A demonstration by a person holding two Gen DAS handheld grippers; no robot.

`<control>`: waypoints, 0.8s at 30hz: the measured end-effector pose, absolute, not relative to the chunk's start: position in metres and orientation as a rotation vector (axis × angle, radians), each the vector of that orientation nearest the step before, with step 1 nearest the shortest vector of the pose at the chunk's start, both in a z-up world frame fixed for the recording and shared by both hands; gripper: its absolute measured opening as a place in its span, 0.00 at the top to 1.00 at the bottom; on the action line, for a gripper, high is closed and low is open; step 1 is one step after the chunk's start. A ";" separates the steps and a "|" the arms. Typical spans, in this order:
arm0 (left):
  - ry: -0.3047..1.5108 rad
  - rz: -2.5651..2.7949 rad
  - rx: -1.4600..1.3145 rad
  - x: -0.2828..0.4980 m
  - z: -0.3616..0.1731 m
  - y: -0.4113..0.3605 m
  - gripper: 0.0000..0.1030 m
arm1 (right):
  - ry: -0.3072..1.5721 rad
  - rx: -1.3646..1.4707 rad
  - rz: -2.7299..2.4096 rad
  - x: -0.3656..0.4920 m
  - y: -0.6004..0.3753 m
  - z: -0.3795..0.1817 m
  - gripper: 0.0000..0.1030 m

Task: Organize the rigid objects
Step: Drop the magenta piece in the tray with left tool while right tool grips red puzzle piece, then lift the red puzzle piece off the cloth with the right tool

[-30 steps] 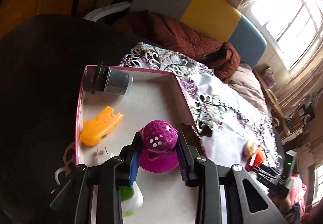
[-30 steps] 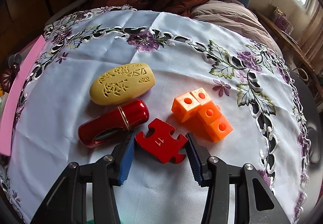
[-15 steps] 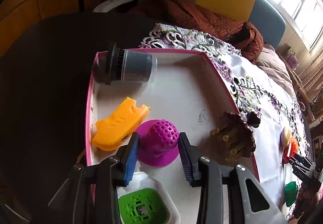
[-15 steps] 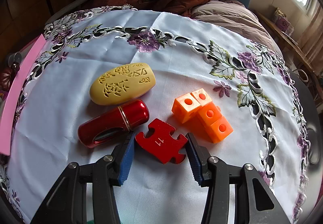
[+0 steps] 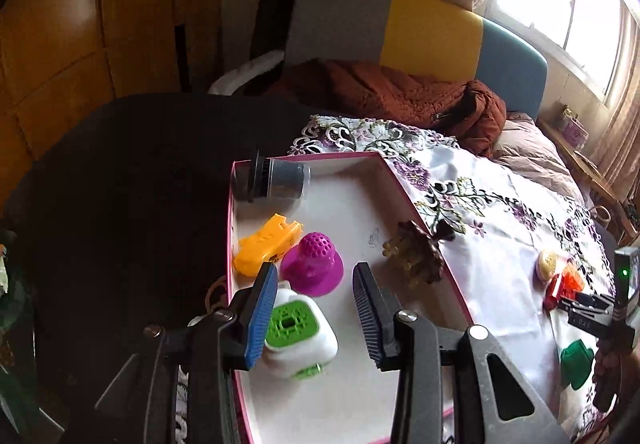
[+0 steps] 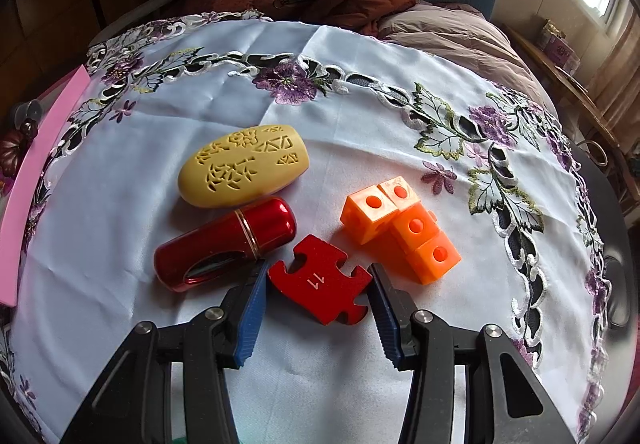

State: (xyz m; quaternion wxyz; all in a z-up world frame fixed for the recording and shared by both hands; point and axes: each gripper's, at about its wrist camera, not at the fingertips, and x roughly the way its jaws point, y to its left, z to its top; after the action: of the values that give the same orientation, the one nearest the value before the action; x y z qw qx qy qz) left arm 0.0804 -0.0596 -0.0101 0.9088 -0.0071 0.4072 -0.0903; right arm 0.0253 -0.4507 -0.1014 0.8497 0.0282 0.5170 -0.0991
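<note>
In the left wrist view my left gripper (image 5: 315,271) hangs open over the pink-rimmed tray (image 5: 230,228), its jaws apart and nothing between the pads. Just beyond the fingertips a purple perforated dome (image 5: 312,266) sits free on the tray floor. In the right wrist view my right gripper (image 6: 318,274) is shut on a red puzzle piece (image 6: 320,284) marked 11, which lies flat on the white embroidered cloth (image 6: 240,91). Both blue pads touch its sides.
The tray also holds a grey jar (image 5: 276,181), an orange toy (image 5: 266,244), a white-and-green box (image 5: 298,332) and a brown cone (image 5: 416,256). On the cloth lie a yellow carved case (image 6: 244,163), a red metal cylinder (image 6: 224,244), and orange cubes (image 6: 400,228). A green object (image 5: 576,362) lies on the cloth.
My left gripper let go of the purple dome, widened its jaws and drew back and up from it. The right gripper and the puzzle piece have not moved.
</note>
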 end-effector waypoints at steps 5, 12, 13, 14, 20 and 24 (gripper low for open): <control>0.818 -0.191 0.009 0.060 -0.004 -0.058 0.62 | 1.087 0.046 -0.213 0.025 -0.449 -0.101 0.52; 0.807 -0.177 0.017 0.048 -0.001 -0.048 0.62 | 1.084 0.043 -0.219 0.024 -0.448 -0.101 0.52; 0.805 -0.172 0.018 0.047 0.000 -0.046 0.62 | 1.084 0.042 -0.220 0.024 -0.448 -0.101 0.52; 0.804 -0.168 0.019 0.047 0.000 -0.044 0.62 | 1.084 0.042 -0.220 0.024 -0.448 -0.101 0.52; 0.824 -0.147 0.003 0.043 -0.007 -0.029 0.62 | 1.087 0.027 -0.238 0.024 -0.445 -0.100 0.52; 0.836 -0.142 -0.010 0.041 -0.013 -0.021 0.62 | 1.096 0.014 -0.265 0.026 -0.441 -0.099 0.52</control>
State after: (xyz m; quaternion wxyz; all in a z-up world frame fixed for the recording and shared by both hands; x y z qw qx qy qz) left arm 0.0409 -0.0213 -0.0133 0.9114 -0.0050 0.4058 -0.0689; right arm 0.0262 -0.4412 -0.0992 0.8451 0.0064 0.5196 -0.1257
